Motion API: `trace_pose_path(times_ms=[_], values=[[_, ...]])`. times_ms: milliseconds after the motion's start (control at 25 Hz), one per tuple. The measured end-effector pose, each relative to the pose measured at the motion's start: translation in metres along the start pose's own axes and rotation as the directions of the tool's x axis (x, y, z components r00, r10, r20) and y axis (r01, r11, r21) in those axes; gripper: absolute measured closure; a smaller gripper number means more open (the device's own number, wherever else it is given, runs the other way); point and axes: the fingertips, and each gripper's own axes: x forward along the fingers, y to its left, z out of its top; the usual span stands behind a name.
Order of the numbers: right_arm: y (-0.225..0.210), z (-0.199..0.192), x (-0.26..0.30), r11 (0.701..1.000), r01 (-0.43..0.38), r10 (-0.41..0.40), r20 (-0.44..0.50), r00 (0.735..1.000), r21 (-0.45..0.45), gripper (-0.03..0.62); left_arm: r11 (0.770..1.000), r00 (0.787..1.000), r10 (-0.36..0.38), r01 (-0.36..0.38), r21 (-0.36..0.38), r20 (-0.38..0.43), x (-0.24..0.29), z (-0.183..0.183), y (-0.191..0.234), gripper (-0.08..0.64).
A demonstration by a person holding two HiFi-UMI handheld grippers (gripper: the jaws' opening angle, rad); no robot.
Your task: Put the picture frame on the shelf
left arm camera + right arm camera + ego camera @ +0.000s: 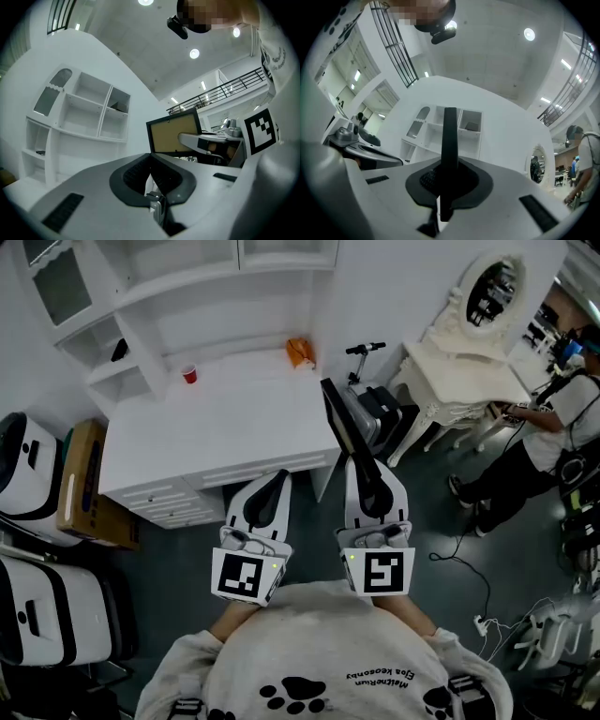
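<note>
The right gripper [449, 177] clamps the black-rimmed, brown-backed picture frame [450, 140] upright, edge-on, above the white desk's [216, 432] front right corner; the left gripper [152, 177], jaws together, holds nothing.

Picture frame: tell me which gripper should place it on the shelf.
Right. The right gripper is shut on the picture frame, holding it upright by its edge, with the shelf straight ahead in the right gripper view. The left gripper is shut and empty beside it.
</note>
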Motion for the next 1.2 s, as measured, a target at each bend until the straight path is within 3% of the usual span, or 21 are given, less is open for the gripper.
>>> trace_pose_path(times_ms=[640, 1200], values=[[-0.002, -0.023, 0.0, 0.998, 0.04, -0.039, -0.02, 0.999, 0.055, 0.552, 0.999, 1.0, -0.013, 0.012, -0.033, -0.026, -0.004, -0.021, 0.016, 0.54], [-0.053, -0.033, 0.096, 0.999, 0.01, -0.015, 0.086, 0.996, 0.053, 0.552, 1.0, 1.0, 0.015, -0.015, 0.011, 0.025, 0.098, -0.01, 0.056, 0.54]])
